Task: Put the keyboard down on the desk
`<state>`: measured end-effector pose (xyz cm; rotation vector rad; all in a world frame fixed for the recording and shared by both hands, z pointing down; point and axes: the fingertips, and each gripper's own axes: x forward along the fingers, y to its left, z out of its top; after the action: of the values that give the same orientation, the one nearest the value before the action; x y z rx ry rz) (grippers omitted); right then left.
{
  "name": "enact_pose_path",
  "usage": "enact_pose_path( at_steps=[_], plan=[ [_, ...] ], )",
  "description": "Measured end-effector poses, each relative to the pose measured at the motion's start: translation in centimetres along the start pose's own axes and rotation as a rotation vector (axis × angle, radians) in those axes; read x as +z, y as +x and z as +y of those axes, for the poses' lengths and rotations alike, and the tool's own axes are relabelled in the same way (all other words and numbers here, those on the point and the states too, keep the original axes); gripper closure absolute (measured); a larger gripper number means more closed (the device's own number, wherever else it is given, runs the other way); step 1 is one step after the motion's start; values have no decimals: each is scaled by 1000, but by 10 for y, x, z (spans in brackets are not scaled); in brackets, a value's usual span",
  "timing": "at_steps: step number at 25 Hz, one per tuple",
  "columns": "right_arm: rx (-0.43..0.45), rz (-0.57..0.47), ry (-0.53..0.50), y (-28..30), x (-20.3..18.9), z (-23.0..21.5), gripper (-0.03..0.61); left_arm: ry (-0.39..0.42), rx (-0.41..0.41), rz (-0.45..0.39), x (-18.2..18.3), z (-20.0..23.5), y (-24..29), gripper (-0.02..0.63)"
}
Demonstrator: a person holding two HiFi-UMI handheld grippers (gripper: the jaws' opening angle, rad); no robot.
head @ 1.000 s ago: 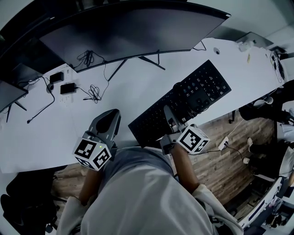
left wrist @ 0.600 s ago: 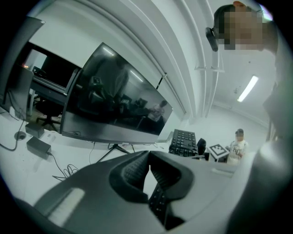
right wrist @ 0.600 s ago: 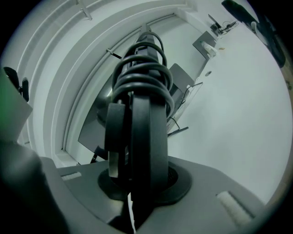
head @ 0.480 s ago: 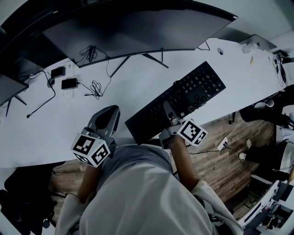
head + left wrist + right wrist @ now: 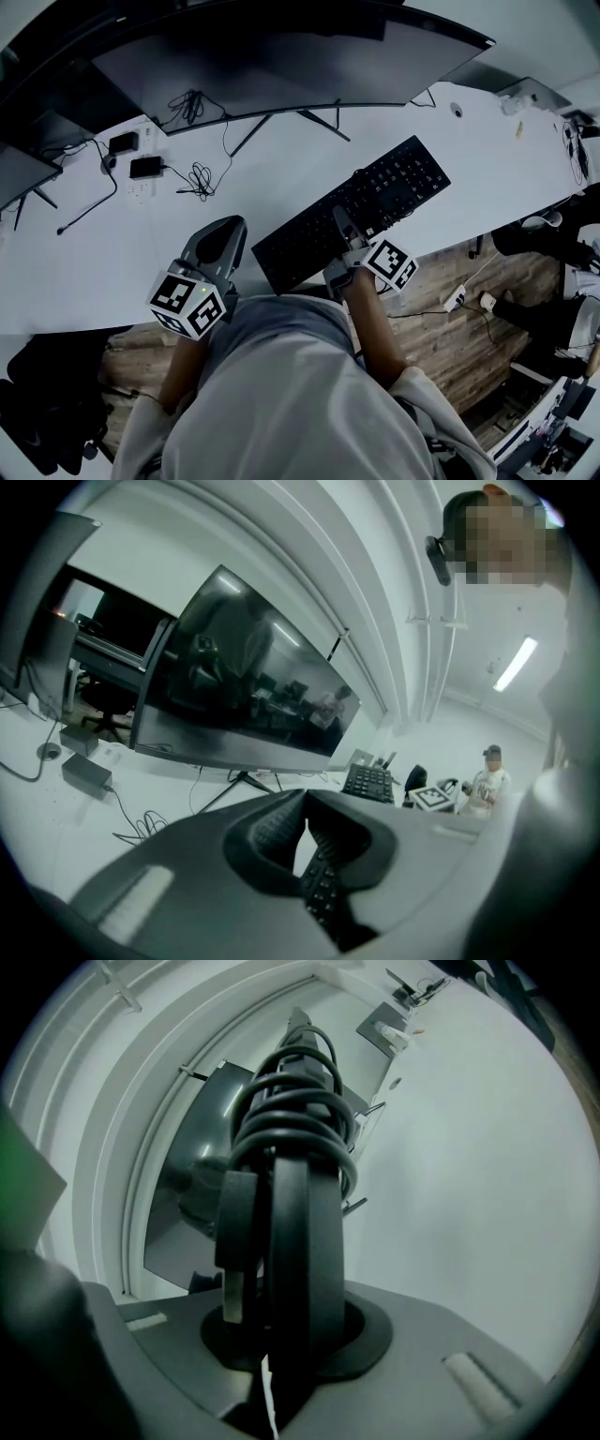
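A black keyboard stretches diagonally over the white desk, its right end farther back; whether it touches the desk I cannot tell. My right gripper is shut on its near long edge around the middle. In the right gripper view the keyboard stands edge-on between the jaws, with its coiled cable wrapped around it. My left gripper hovers over the desk's front edge, just left of the keyboard's left end, shut and holding nothing. The left gripper view shows keyboard keys below its fingers.
A wide curved monitor on a splayed stand fills the back of the desk. Loose cables and two power bricks lie at the back left, beside another screen. Wooden floor shows beyond the desk's front edge.
The keyboard and my right gripper have sunk toward the desk and shifted slightly left, the keyboard rolling flatter. My left gripper has barely moved.
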<state>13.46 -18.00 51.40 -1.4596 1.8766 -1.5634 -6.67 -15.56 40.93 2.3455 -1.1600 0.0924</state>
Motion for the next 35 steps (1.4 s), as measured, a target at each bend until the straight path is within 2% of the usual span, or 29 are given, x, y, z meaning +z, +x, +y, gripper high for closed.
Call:
enact_pose_path(
  at_steps=[17,35],
  plan=[
    [-51,8,206,25,-10,-38,506,-17,25,25,-2,11,3,614],
    [-129,5,342,59,-15,-68,506,-50,25,46,-7,26,10,614]
  ],
)
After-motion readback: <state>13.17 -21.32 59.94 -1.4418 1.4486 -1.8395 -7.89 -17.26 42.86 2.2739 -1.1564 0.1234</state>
